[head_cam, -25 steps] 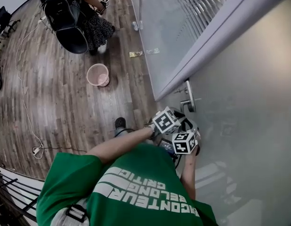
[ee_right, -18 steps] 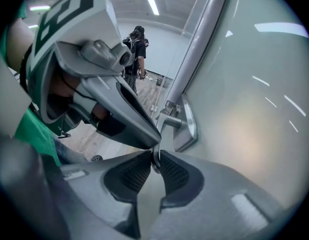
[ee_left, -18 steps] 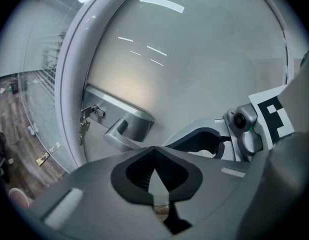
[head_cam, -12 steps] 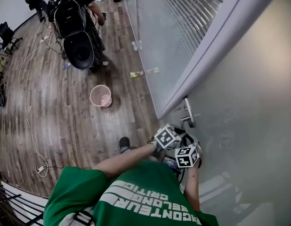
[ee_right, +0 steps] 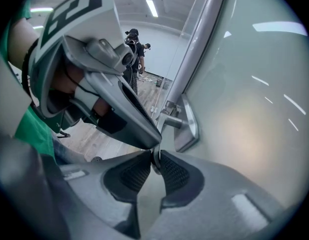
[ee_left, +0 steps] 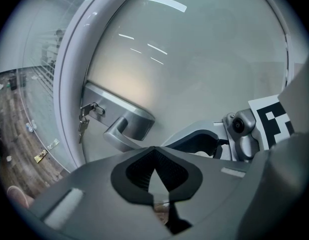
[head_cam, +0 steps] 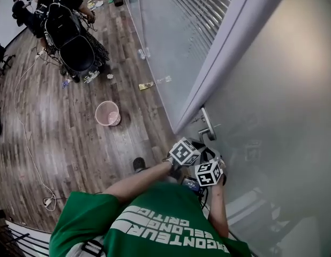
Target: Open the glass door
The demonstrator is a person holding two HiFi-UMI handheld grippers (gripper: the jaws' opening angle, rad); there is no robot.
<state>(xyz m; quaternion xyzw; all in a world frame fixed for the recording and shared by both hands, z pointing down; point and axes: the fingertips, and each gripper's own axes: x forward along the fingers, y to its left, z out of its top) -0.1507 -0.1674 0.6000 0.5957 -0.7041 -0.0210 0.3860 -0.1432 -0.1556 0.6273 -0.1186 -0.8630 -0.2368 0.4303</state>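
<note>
The frosted glass door carries a silver lever handle near its left edge. In the right gripper view my right gripper is shut on the tip of that handle, the metal end pinched between its pads. My left gripper hangs just below the handle with its jaws closed on nothing. A bunch of keys dangles from the lock beside the lever. In the head view both marker cubes sit side by side under the handle, the left gripper above the right gripper.
The grey door frame and a glass wall with blinds run left of the door. A pink bucket, litter and a cable lie on the wood floor. A person with a black chair is at the far back.
The head view has shifted a little. Both grippers stay together just under the handle. The person with the black chair has moved further back and left.
</note>
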